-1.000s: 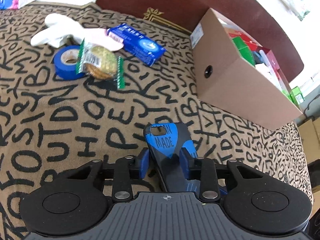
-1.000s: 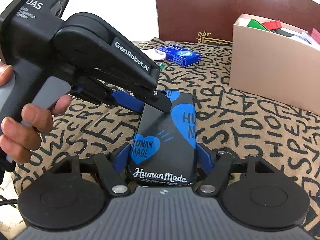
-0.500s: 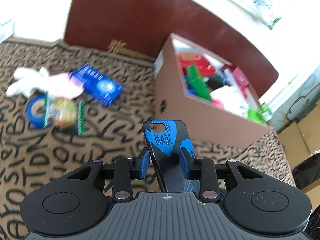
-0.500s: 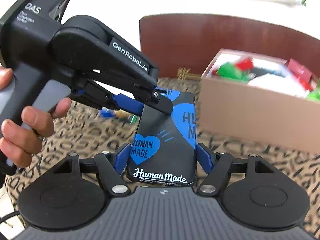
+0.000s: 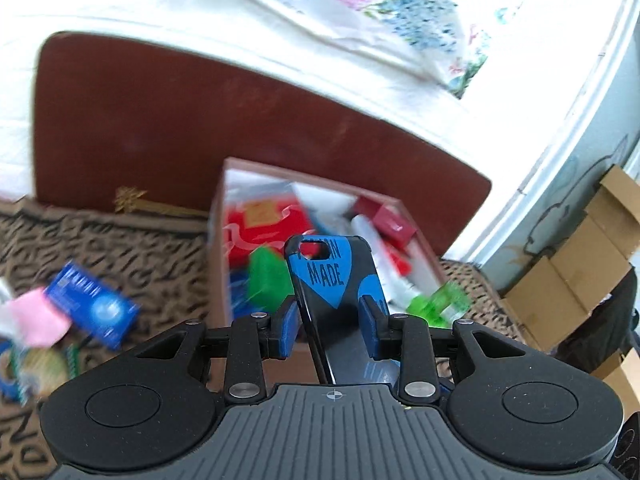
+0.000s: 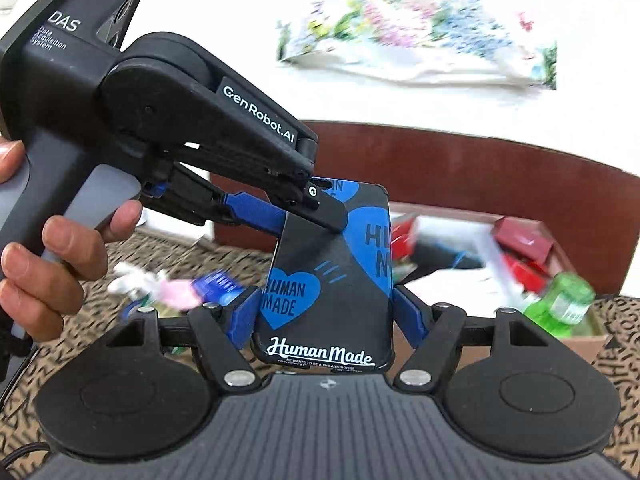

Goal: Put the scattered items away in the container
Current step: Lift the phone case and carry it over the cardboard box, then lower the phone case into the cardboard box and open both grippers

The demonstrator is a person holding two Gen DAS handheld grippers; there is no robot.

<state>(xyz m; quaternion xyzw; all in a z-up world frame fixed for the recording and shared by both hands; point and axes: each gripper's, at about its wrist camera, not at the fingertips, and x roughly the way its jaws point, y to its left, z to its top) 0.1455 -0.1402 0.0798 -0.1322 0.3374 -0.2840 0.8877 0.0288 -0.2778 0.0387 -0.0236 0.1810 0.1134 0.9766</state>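
A black phone case with blue hearts and "Human Made" lettering [image 6: 328, 272] is held by both grippers at once, lifted off the table. My right gripper [image 6: 326, 316] is shut on its lower sides. My left gripper [image 5: 330, 322] is shut on its upper part, and its body [image 6: 160, 128] reaches in from the left in the right wrist view. The case [image 5: 332, 276] hangs in front of the open cardboard box [image 5: 218, 264], which holds several red, green and white items. The box also shows in the right wrist view [image 6: 584, 342].
A blue packet [image 5: 94, 304], a pink cloth [image 5: 34, 318] and a snack wrapper [image 5: 40, 364] lie on the letter-patterned tablecloth [image 5: 120, 240] left of the box. A brown chair back [image 5: 160, 128] stands behind the table. Cardboard cartons [image 5: 580, 276] stand at the far right.
Both grippers have lifted the phone case off the table and carried it toward the box. The box interior now shows behind the case.
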